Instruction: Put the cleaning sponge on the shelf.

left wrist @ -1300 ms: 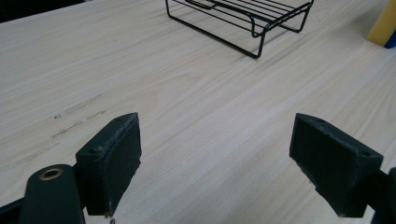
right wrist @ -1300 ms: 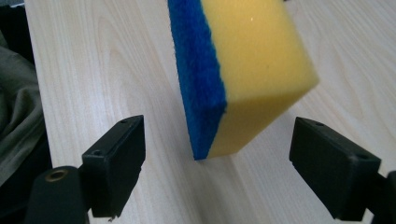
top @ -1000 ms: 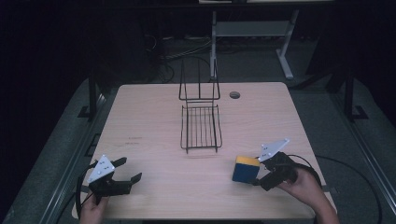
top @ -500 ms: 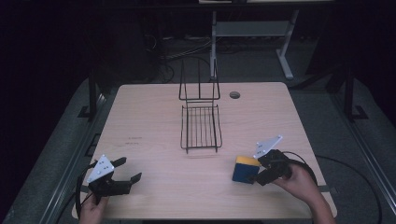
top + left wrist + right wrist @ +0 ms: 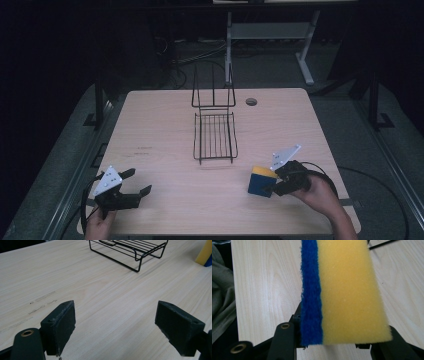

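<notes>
- Right gripper, lower right of high view: jaws have just been closing, now clamped on the sponge – yellow foam w/ blue scrub layer. A sec ago they stood wide around it; now pads press both faces.
- Right gripper view: sponge sits upright between the jaws, blue layer to frame left, yellow to the right; foam overhangs the pads at the bottom, so grip looks firm.
- Sponge stands on edge on the table, lower right of centre, just below and right of the wire rack. Can't tell if its bottom edge is touching the wood or lifted a hair.
- Left gripper, lower left of high view: jaws wide apart, nothing between them, low over bare wood. Same spot as a sec ago. Left gripper view shows rack at upper centre, sponge corner at far upper right.
- Meaning: grasp step looks done. Likely next is lift + carry up-left to the rack, whose flat tray is empty w/ back panel standing at its far end.
- Risk: soft foam may squash or tilt in the jaws on the lift.
</notes>
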Demonstrator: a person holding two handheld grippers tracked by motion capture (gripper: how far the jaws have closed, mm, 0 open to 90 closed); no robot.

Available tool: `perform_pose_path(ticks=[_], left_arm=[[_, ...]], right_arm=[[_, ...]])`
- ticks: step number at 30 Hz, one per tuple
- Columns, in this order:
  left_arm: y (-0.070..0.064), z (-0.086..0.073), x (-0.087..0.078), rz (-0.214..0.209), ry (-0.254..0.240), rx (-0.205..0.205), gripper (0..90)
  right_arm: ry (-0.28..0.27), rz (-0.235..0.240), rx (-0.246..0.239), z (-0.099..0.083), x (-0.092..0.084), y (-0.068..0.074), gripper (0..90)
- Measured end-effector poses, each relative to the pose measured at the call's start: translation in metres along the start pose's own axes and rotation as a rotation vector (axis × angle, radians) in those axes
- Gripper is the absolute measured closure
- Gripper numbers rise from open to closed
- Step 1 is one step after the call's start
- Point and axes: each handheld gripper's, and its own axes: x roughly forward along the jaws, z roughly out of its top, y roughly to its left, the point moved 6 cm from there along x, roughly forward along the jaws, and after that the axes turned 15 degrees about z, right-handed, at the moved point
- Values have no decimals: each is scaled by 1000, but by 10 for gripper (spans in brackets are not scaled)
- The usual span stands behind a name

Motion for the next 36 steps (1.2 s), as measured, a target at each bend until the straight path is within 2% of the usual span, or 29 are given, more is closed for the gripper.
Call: perform_pose_path(ticks=[12, 13, 23, 26, 36], left_arm=[[1, 1, 0, 3, -5, 1, 162], [1, 1, -1, 2, -7, -3, 162], [1, 1, -1, 2, -5, -2, 162], [2, 1, -1, 2, -4, -1, 162], [1, 1, -1, 5, -6, -6, 162]], right_arm=[[12, 12, -38, 19, -3, 0, 556], [12, 19, -50, 25, -3, -2, 556], [24, 35, -70, 39, 1, -4, 556], [4, 43, -74, 44, 0, -5, 557], [7, 44, -85, 56, -1, -9, 557]])
